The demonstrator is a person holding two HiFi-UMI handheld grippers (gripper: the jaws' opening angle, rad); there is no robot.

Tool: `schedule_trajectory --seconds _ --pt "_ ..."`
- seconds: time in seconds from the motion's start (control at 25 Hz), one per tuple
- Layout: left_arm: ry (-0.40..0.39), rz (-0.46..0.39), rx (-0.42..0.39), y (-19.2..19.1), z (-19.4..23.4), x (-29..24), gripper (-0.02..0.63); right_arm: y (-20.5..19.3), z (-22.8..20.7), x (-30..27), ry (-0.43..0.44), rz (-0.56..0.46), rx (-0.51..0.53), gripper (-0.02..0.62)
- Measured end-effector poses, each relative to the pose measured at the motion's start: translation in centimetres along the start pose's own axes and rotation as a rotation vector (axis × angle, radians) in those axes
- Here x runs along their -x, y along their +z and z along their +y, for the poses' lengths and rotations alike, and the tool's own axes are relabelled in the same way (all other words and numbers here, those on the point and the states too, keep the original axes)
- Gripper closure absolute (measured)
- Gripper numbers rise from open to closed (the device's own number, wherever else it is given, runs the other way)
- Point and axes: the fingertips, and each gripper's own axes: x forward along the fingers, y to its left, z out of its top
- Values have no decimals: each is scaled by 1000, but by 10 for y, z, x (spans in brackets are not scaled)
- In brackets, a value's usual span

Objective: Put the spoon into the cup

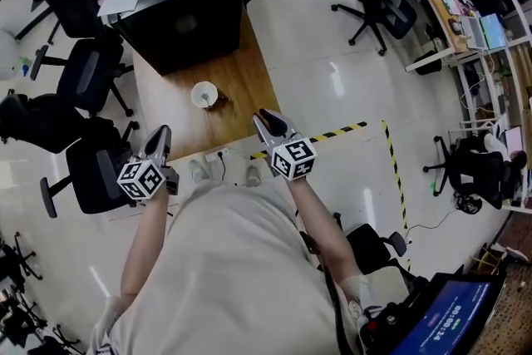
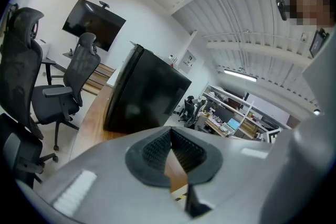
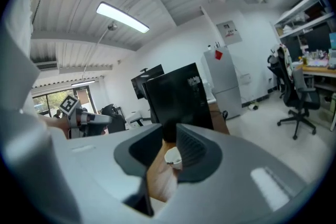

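Right hand-held gripper (image 1: 265, 118), jaws slightly spread and empty, aims at the white cup (image 1: 204, 94) ahead-left on the tabletop (image 1: 241, 71). Left hand-held gripper (image 1: 163, 132), pressed together, sits about equally near. Spoon not discernible.

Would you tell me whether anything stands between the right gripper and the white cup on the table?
Nothing visible does: only bare wooden tabletop lies between the right gripper and the cup; the black box stands behind the cup.
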Motion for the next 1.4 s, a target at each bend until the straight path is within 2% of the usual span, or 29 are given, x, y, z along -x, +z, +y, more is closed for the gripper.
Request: schedule_trajectory --seconds 0.24,0.36,0.44,0.6,0.76,0.88,1.0,1.16,1.4 --pt "-8 -8 25 -36 -50 -9 606 -7 -37 44 29 -18 -54 520" --pt "-35 -35 52 -50 -74 -10 606 -8 -58 66 63 -61 -176 520" --pt "-35 -52 61 -58 -86 -9 606 -9 -78 80 56 -74 -215 520" --pt "-10 -80 58 -70 -101 -6 606 -12 -116 101 26 -63 -226 520" --pt "43 -95 66 -76 -92 5 606 -17 -143 110 12 -67 -304 536" --pt "91 -116 79 -74 -82 18 606 -21 -147 112 19 -56 -318 540" --pt "110 -126 75 -72 -76 31 606 -24 -140 109 74 -59 -375 538" --pt "110 -119 61 -67 -66 42 606 -18 -137 102 103 -126 -526 537" --pt "124 -130 67 -56 -42 50 606 -8 -111 93 168 -188 -560 532"
